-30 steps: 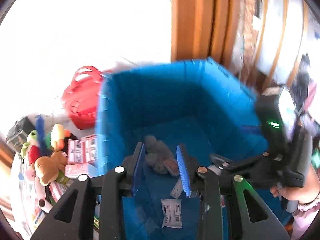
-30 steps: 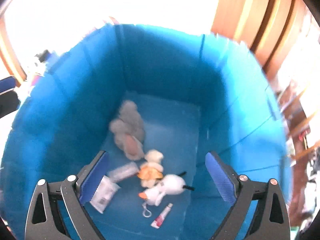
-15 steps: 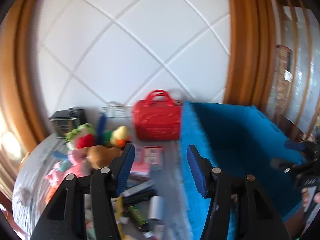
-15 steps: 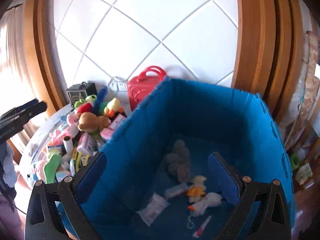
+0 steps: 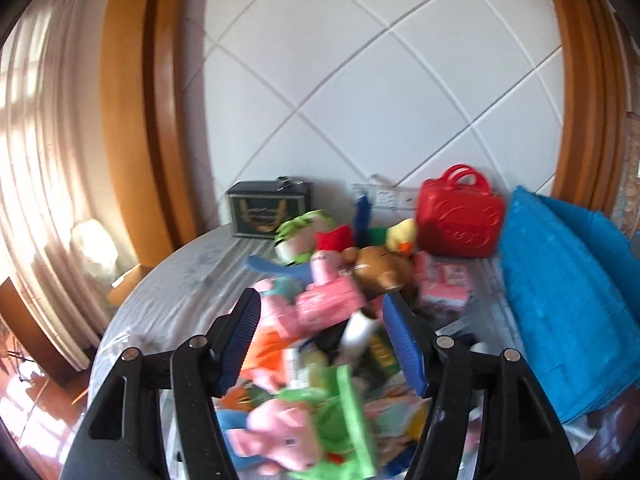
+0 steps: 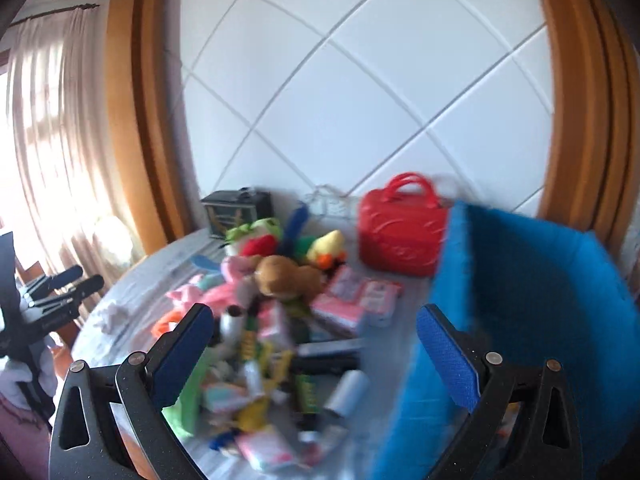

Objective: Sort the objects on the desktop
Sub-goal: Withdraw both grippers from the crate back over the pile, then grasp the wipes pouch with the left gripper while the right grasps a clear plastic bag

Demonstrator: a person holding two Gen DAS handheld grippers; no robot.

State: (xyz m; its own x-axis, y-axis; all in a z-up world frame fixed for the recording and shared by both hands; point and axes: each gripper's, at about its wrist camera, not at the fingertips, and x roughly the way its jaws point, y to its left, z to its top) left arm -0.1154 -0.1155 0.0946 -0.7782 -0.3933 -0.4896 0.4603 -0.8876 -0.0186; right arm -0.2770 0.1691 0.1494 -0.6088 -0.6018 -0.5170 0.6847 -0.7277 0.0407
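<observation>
A heap of toys and small packets (image 5: 328, 320) lies on a round grey table (image 5: 188, 280): a brown plush bear (image 5: 380, 270), pink boxes (image 5: 328, 304), a pink plush (image 5: 276, 436). The heap also shows in the right wrist view (image 6: 272, 320). A blue fabric bin (image 5: 560, 300) stands at the right, seen also in the right wrist view (image 6: 532, 300). My left gripper (image 5: 320, 344) is open and empty above the heap. My right gripper (image 6: 316, 356) is wide open and empty, between the heap and the bin. Both views are blurred.
A red toy handbag (image 5: 460, 224) stands at the back by the bin, against a white tiled wall. A dark box (image 5: 268, 214) sits at the back left. A power strip (image 5: 384, 196) lies by the wall. The left gripper shows at the far left in the right wrist view (image 6: 60, 292).
Both grippers have left the blue bin and swung left over the heap on the table. The left gripper's jaws stand wider than one second ago. Both stay empty.
</observation>
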